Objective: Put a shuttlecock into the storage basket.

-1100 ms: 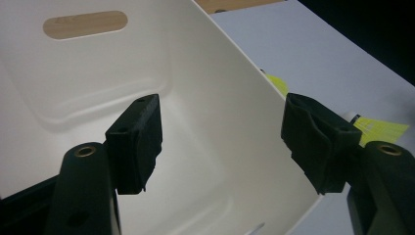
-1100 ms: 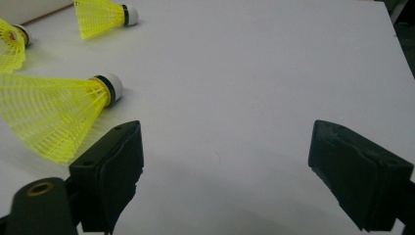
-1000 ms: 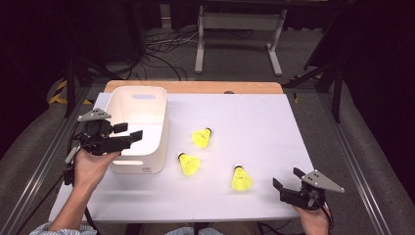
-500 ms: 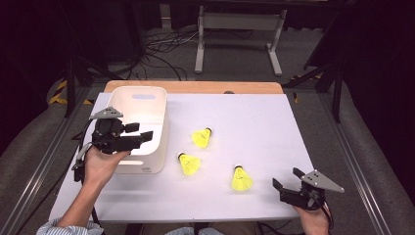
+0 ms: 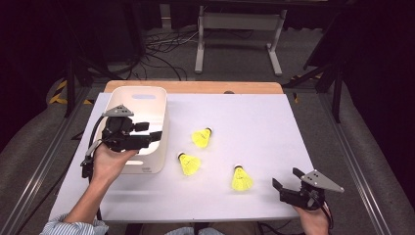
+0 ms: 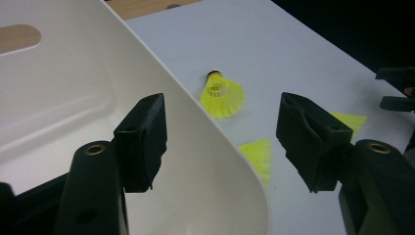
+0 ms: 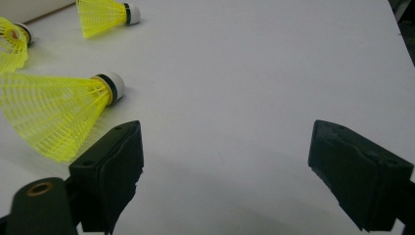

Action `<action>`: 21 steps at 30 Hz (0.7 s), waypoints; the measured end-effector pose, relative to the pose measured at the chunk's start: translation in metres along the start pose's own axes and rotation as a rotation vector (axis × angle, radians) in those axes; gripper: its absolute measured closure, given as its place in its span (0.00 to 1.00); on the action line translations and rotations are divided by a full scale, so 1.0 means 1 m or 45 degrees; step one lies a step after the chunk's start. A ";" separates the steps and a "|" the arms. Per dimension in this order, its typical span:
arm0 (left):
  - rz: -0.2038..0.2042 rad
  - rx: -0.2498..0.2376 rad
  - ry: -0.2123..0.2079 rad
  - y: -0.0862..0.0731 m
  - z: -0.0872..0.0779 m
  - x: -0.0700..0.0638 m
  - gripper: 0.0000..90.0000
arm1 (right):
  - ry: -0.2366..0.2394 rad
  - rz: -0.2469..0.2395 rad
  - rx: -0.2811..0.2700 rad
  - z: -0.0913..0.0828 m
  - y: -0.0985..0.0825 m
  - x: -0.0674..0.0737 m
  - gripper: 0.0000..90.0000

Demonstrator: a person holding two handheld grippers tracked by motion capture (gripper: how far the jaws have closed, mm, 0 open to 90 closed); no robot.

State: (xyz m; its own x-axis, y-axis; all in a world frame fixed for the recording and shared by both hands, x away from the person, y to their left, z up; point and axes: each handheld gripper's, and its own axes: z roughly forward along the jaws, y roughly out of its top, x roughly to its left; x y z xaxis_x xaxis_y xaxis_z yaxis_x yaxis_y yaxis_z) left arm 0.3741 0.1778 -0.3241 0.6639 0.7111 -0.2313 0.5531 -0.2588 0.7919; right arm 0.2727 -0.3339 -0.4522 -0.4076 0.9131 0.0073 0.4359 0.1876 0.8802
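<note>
The three shuttlecocks (image 5: pixel 201 137) (image 5: pixel 189 164) (image 5: pixel 241 179) are bright yellow with a lattice-patterned skirt, each with a white cap ringed in black. The bin (image 5: pixel 157 121) is plain cream-white and the table (image 5: pixel 254 122) is white with a light wooden far edge. Both grippers (image 5: pixel 155 136) (image 5: pixel 287 178) are black, each topped by a grey plate.

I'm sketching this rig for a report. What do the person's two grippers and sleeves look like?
Both the left gripper and the right gripper are black, each with two blocky jaws and a grey three-cornered plate on top. Brass-coloured rings sit in the jaw arms in both gripper views. A black cable trails from each. The left sleeve is light blue, finely striped.
</note>
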 end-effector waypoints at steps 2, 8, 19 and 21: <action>0.013 0.012 -0.006 0.002 0.003 -0.003 0.41 | 0.001 0.001 0.000 0.000 0.000 0.000 0.15; 0.040 0.033 -0.030 0.007 0.010 -0.009 0.41 | 0.003 0.001 0.000 0.000 0.000 0.000 0.15; 0.068 0.088 -0.075 0.013 0.026 -0.019 0.41 | 0.007 0.000 0.001 0.000 0.000 0.000 0.15; 0.078 0.094 -0.079 0.013 0.028 -0.020 0.41 | 0.008 -0.004 0.001 0.000 0.000 0.001 0.15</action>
State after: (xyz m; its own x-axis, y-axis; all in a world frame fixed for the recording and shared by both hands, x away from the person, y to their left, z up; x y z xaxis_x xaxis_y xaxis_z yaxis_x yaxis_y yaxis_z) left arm 0.3821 0.1421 -0.3248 0.7263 0.6511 -0.2205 0.5448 -0.3497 0.7622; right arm 0.2730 -0.3332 -0.4522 -0.4140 0.9103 0.0079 0.4356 0.1905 0.8798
